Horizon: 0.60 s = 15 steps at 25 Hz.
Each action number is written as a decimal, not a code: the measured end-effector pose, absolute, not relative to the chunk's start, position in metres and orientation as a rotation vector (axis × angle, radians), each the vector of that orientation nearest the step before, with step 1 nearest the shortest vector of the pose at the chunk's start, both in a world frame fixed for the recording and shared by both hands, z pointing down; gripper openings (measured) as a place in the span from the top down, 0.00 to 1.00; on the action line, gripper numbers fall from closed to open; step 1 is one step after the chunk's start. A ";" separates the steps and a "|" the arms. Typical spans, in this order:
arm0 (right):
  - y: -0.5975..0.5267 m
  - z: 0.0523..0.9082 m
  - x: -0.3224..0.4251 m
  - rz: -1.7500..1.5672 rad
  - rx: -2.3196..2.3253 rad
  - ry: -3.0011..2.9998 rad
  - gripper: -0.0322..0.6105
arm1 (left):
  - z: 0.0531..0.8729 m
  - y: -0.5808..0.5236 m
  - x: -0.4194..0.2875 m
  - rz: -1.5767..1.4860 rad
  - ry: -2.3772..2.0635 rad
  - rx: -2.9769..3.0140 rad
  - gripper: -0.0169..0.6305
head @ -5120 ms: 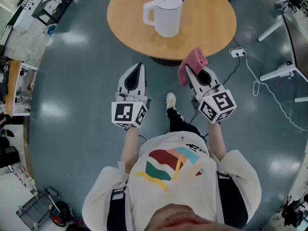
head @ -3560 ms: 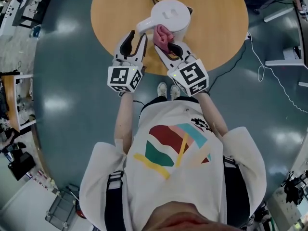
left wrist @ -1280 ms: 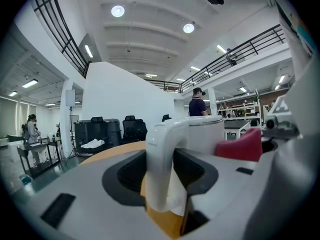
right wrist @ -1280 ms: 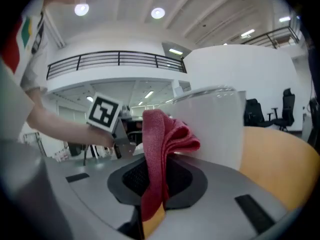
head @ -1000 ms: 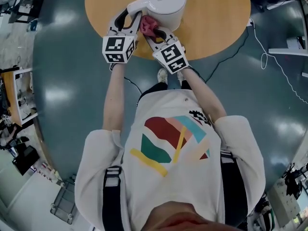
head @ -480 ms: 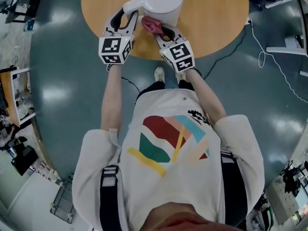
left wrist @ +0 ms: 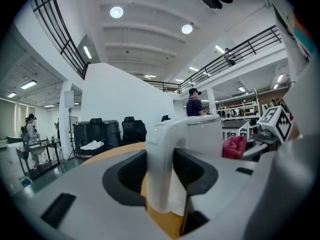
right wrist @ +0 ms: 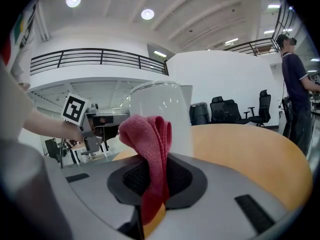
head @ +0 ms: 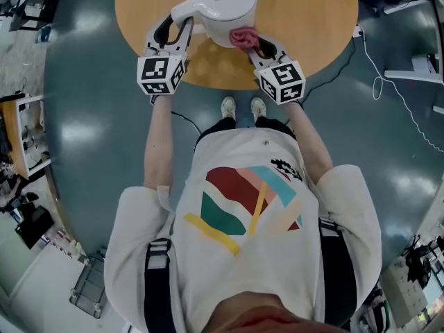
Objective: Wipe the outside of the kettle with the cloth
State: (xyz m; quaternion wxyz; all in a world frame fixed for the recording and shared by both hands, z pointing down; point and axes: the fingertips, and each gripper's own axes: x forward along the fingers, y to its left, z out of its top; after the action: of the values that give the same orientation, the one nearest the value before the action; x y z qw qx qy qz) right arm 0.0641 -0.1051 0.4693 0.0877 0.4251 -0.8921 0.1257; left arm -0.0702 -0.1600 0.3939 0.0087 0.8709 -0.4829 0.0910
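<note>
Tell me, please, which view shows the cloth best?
The right gripper view: the cloth hangs large in the centre, clamped between the jaws, the kettle right behind. The head view shows only a small pink bunch at the kettle's side; the left gripper view, a pink lump past the kettle.

Round wooden table (head: 305,19) on glossy grey floor (head: 90,137); white walls (left wrist: 120,96), balcony railing (right wrist: 95,57), black office chairs (right wrist: 231,112).

kettle (head: 223,5) on table (head: 312,19); cloth (head: 243,37) at R
</note>
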 end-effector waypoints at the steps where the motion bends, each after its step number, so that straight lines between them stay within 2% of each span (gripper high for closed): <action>1: -0.108 0.469 0.070 0.382 1.281 -2.653 0.88 | 0.394 -0.160 -0.070 0.285 -1.513 2.719 0.65; 15: -0.169 0.485 0.123 0.471 1.462 -2.569 0.88 | 0.397 -0.165 -0.067 0.279 -1.542 2.705 0.65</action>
State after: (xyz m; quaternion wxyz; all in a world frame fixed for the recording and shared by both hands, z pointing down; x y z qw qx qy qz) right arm 0.1232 -0.1693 0.4846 0.0741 0.4871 -0.8559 0.1569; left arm -0.0673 -0.1653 0.3967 0.0078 0.8652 -0.4933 0.0894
